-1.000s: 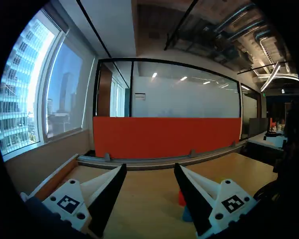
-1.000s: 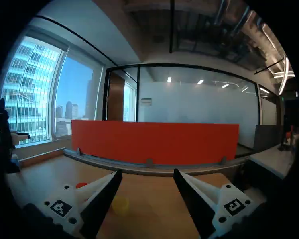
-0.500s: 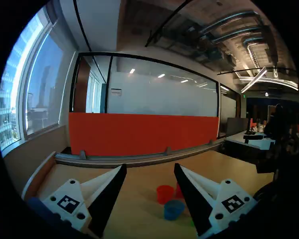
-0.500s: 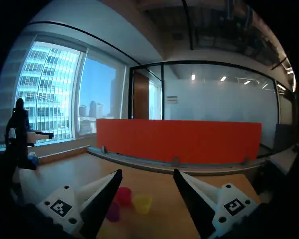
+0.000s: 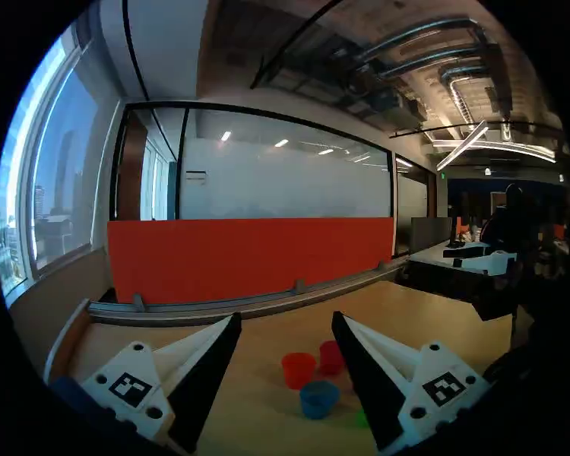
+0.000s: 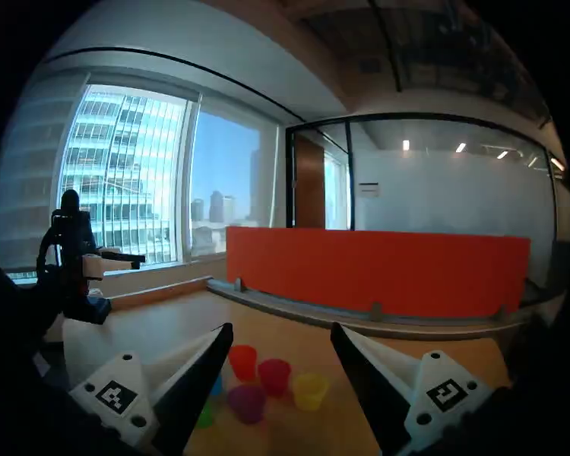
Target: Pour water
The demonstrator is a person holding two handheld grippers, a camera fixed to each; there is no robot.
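Several small plastic cups stand together on the wooden desk (image 5: 437, 319). Between my left gripper's fingers I see an orange cup (image 5: 298, 369), a red cup (image 5: 331, 356) and a blue cup (image 5: 319, 399), all farther off on the desk. My left gripper (image 5: 286, 319) is open and holds nothing. Ahead of my right gripper stand the orange cup (image 6: 243, 361), the red cup (image 6: 274, 375), a purple cup (image 6: 247, 402) and a yellow cup (image 6: 309, 391). My right gripper (image 6: 281, 328) is open and holds nothing. The left gripper (image 6: 80, 266) appears at the far left of the right gripper view.
An orange partition (image 5: 247, 254) with a grey rail runs along the desk's far edge. Tall windows (image 6: 125, 197) line the left side. A green cup (image 6: 205, 416) peeks from behind my right gripper's left finger. Another desk (image 5: 467, 262) with a seated person lies at the right.
Both views have swung and tipped down toward the desk. The cluster of cups has come into sight between the fingers. Both grippers have stayed open.
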